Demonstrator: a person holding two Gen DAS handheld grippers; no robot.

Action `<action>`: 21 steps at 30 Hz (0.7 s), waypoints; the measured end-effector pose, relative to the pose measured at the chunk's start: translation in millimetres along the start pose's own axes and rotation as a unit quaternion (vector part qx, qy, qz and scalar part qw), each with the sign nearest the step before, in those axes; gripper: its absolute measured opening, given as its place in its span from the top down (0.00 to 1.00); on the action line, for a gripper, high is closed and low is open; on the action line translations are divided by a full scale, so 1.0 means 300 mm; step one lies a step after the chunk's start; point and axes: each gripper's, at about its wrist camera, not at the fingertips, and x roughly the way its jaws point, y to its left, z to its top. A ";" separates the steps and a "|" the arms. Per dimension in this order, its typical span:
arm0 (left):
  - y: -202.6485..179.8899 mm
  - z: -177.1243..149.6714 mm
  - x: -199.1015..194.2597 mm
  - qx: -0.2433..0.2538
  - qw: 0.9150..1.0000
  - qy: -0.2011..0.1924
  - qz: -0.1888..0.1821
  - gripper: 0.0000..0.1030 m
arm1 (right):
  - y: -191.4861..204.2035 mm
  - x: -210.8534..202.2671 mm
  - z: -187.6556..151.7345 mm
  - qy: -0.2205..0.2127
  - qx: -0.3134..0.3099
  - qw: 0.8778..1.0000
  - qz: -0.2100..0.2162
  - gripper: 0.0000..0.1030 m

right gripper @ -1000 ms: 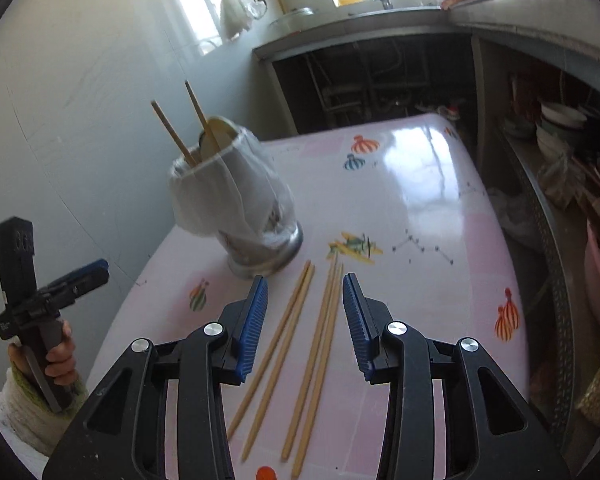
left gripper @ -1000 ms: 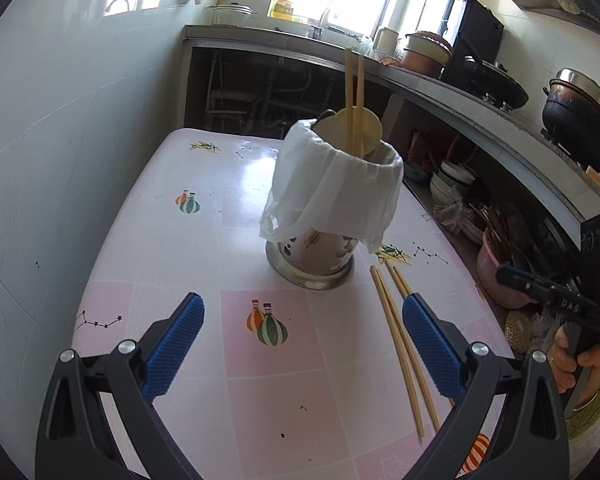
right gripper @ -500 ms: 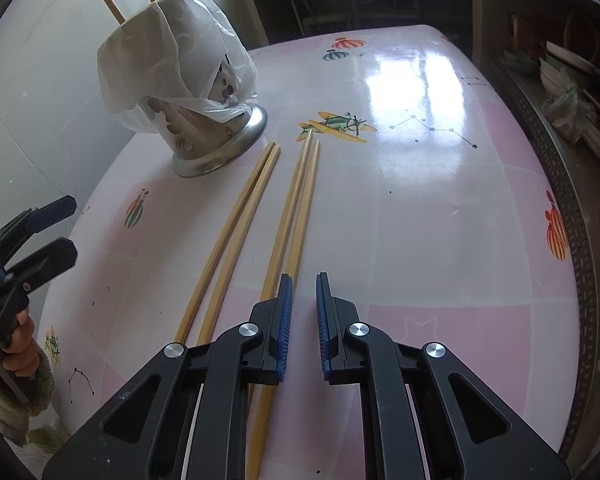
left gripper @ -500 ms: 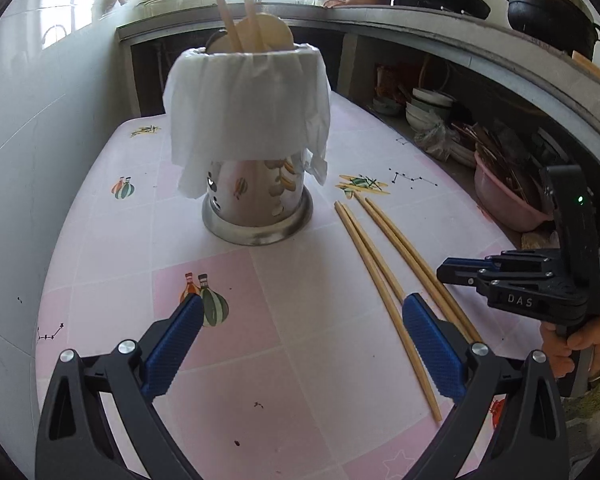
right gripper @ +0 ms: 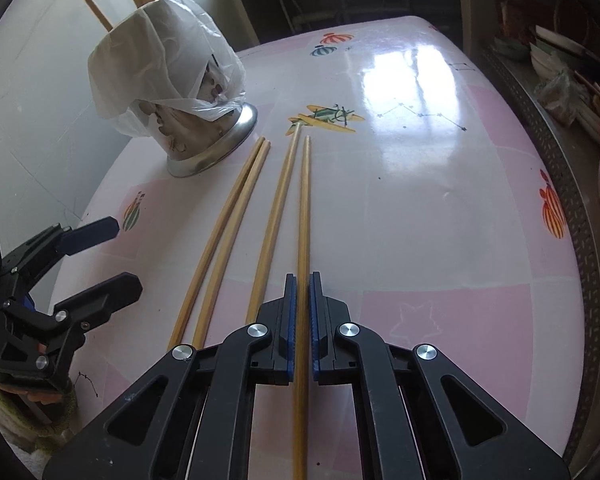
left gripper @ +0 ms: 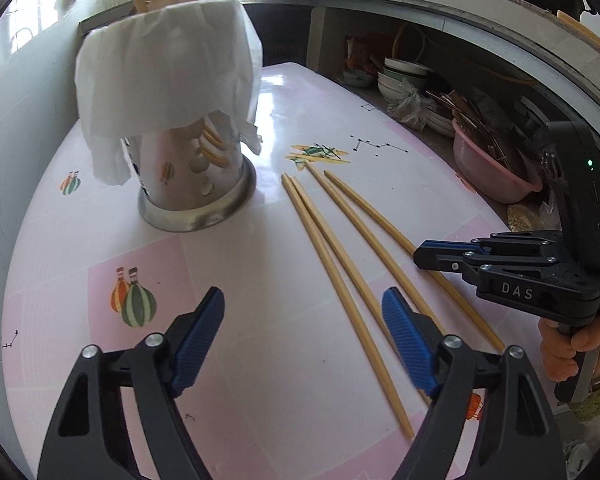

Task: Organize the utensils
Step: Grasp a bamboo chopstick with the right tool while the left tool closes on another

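Four chopsticks lie side by side on the pink counter, in two pairs, their far tips near the foot of one steel holder. The holder stands upright toward the counter's left, close to the tiled wall; one white bag is draped over its top. Two more sticks and one rounded wooden utensil rise from its mouth, their upper ends cut off in the left view.

Right tool: jaws have just been closing and now stand narrow, with the rightmost chopstick running between the blue pads; the stick's near end is hidden under the tool body. Whether the pads press it or a sliver of gap remains is hard to make out.

Left tool: jaws wide though lately narrowing, nothing between them, poised over bare counter left of the leftmost pair; its right finger overlaps that pair in view.

Open room: the counter's right half is free up to its rounded edge. Beyond that edge, a shelf holds stacked bowls and one pink basin, crowded and hard to count. A hand grips the right tool's handle, partly cut off.
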 end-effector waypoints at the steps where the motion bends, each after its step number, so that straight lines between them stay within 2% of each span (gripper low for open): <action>1: -0.010 0.000 0.013 0.000 1.000 0.007 -0.007 0.36 | -0.008 -0.007 -0.007 0.000 0.008 1.000 0.002 0.96; 5: -0.047 -0.002 0.067 0.007 0.999 0.035 -0.022 0.56 | -0.028 -0.028 -0.035 -0.004 0.025 1.000 0.007 0.96; 7: -0.062 -0.002 0.093 0.014 0.998 0.050 -0.019 0.70 | -0.035 -0.032 -0.043 -0.005 0.032 0.999 0.011 0.96; 15: -0.095 0.004 0.116 0.045 0.997 0.051 0.023 0.90 | -0.044 -0.037 -0.048 -0.011 0.043 0.999 0.021 0.96; 21: -0.053 -0.025 0.088 0.024 0.997 0.062 0.032 0.94 | -0.045 -0.045 -0.054 -0.004 0.047 0.999 0.024 0.96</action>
